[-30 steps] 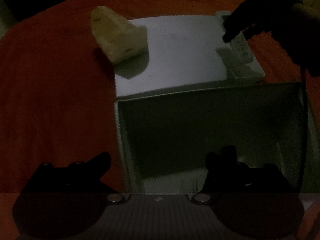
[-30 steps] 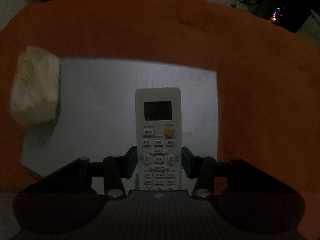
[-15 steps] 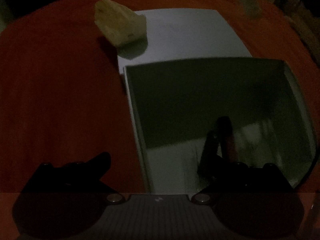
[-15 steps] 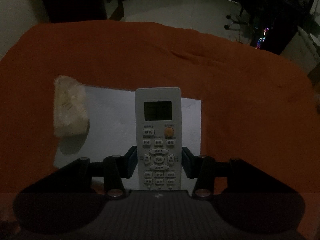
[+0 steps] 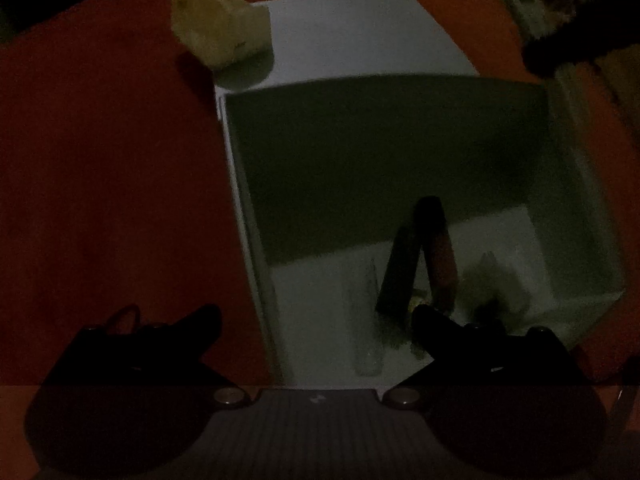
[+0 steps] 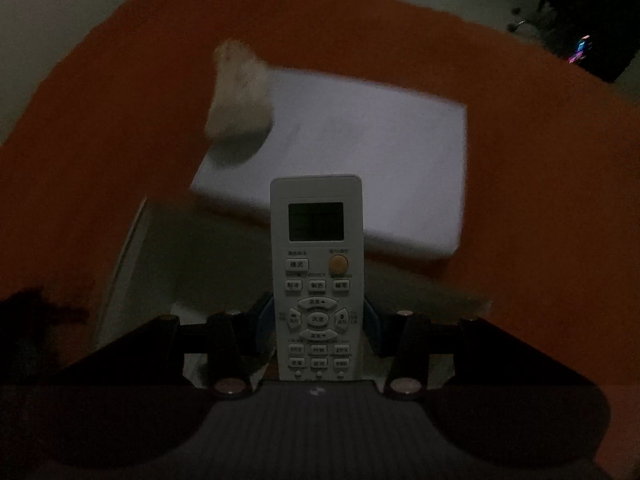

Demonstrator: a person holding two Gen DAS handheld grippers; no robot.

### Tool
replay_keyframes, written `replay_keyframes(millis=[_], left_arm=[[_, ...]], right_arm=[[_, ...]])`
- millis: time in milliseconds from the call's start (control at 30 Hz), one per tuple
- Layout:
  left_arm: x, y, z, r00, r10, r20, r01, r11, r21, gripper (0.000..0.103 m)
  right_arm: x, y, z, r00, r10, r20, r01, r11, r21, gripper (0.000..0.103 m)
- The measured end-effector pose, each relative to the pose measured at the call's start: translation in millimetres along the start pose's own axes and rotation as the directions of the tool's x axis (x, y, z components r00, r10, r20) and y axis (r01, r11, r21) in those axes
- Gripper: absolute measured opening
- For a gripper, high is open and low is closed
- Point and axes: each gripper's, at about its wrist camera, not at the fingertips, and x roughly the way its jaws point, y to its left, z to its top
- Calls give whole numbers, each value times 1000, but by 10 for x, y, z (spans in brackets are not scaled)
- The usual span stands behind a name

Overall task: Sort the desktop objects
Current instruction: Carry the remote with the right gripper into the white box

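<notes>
The right gripper (image 6: pixel 318 320) is closed partway on a white air-conditioner remote (image 6: pixel 317 276), its blue pads pressing the two long edges around the arrow buttons, so the display end stands out far beyond the fingertips. The left gripper (image 5: pixel 316 320) has its jaws wide apart with nothing between them, one finger over the red tablecloth (image 5: pixel 100 200) and the other over the open white box (image 5: pixel 580 216). The remote hangs above the box's near left part, with the flat white lid (image 6: pixel 360 140) lying just beyond it on the cloth. My worry is the grip itself: the pads hold only the lower half of a smooth plastic body, so a quick swing could let the long free end pivot or slide out, and it would drop onto the dark items (image 5: pixel 420 256) already lying on the box floor. A lowering path too close to the wall could also catch the remote's far end on the rim. The remote is a slim rectangle with a dark blank screen, one orange button and rows of pale keys with printed labels too small to read. A crumpled pale tissue pack (image 5: pixel 218 28) rests on the lid's far left corner, well apart from the remote.
</notes>
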Motion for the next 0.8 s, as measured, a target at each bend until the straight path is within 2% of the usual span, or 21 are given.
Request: replay_keyframes(millis=[167, 367, 633, 800], left_arm=[[24, 51, -32, 999, 38, 9, -37, 999, -20, 103], [43, 46, -12, 999, 40, 6, -39, 999, -23, 103], [90, 13, -34, 999, 38, -14, -39, 999, -11, 103], [116, 41, -49, 999, 44, -28, -44, 999, -19, 103]], right_arm=[[369, 83, -331, 995, 21, -95, -22, 1000, -9, 49], [817, 86, -545, 982, 6, -189, -9, 1000, -16, 49], [1083, 87, -578, 977, -2, -214, -2, 1000, -17, 49], [1242, 104, -631, 972, -53, -229, 34, 996, -87, 49]])
